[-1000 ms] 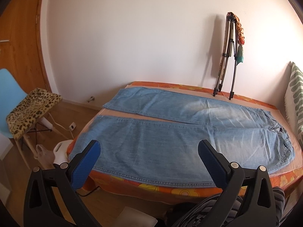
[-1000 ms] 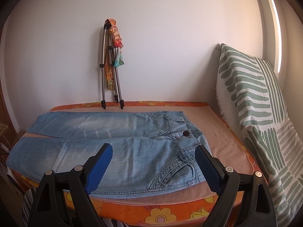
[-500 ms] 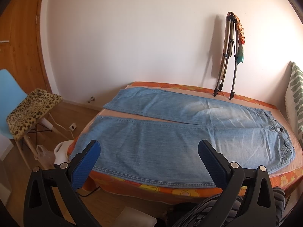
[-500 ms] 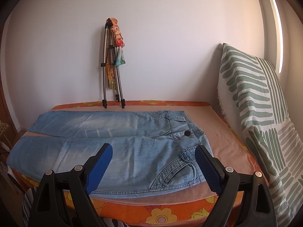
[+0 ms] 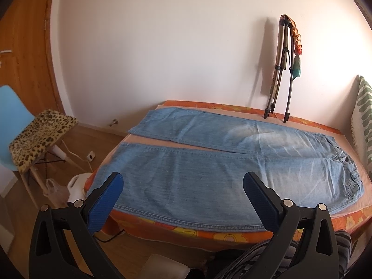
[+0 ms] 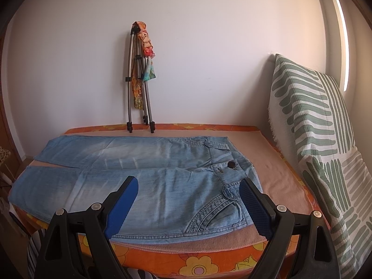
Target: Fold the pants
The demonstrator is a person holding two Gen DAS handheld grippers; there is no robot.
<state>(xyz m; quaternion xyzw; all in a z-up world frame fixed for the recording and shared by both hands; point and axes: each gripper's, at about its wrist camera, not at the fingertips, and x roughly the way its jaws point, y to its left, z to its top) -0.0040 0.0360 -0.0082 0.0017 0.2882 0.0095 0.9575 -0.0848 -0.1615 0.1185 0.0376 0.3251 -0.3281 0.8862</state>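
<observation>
Light blue jeans (image 5: 209, 162) lie flat and unfolded on the bed, legs spread apart toward the left, waist with a brown button (image 6: 231, 164) toward the right. My left gripper (image 5: 183, 181) is open and empty, held in front of the near leg's outer edge near the hem. My right gripper (image 6: 188, 186) is open and empty, in front of the hip and front pocket (image 6: 216, 211). Neither touches the cloth.
The bed (image 6: 197, 262) has an orange flowered sheet and a pink blanket (image 6: 279, 181). A folded tripod (image 5: 281, 69) leans on the far wall. A green-striped cushion (image 6: 313, 127) stands at the right. A leopard-print stool (image 5: 39, 134) and blue chair (image 5: 9, 116) stand on the floor at left.
Both grippers have drifted very slightly; the view of the jeans is almost the same. Nothing was grasped or moved.
</observation>
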